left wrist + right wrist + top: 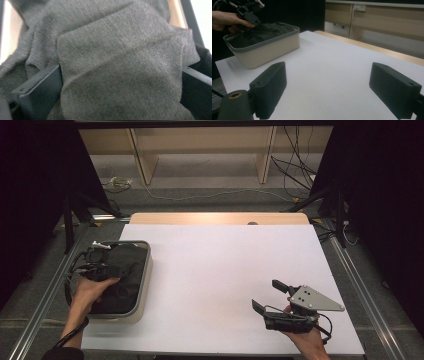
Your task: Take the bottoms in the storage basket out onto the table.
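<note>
A white tabletop (225,270) with a bare wood strip (220,218) along its far edge. Beyond it lies grey floor (210,182), then a pale wood shelf unit (200,145). Black cables (295,170) trail over the floor right of the unit. Black curtains (35,180) hang left and right of the tabletop, and metal rails (360,285) run beside it

A white tabletop sheet (225,285) covers the work surface, with a strip of light wood table edge (220,218) exposed along its far side. Beyond the table, pale wooden furniture legs (142,160) stand on a grey floor, where loose black cables (295,172) and a white cable (200,196) lie.
</note>
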### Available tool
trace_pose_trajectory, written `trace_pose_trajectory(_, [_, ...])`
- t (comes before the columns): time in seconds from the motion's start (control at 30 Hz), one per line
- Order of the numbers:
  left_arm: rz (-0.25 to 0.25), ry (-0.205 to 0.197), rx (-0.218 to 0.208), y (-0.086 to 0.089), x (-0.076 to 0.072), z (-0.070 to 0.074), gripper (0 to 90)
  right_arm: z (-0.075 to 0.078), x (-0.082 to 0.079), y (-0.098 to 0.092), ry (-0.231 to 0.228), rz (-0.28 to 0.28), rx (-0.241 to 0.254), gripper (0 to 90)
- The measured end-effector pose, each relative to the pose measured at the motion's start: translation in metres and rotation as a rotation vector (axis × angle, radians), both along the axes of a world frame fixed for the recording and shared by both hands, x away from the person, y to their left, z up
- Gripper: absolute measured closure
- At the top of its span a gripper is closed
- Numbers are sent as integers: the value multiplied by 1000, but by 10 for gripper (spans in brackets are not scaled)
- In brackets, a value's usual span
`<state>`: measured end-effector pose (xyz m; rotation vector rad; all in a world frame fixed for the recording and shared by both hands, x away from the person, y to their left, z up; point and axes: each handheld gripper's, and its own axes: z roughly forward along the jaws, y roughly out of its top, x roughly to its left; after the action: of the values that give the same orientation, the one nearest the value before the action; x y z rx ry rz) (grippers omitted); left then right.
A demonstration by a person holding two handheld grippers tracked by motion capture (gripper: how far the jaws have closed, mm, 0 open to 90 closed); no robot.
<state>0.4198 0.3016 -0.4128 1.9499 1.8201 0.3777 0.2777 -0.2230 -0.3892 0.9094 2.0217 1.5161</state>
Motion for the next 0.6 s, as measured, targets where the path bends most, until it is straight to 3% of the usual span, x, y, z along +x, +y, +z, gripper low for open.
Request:
trace_pose_trajectory(0.33, [-42,105,5,3,3,-11,0,-1,0,2,9,14,-14,151])
trace_pose_trajectory(0.6, [-14,149,-10,9,15,-17,0,-2,0,3,10,21,-16,152])
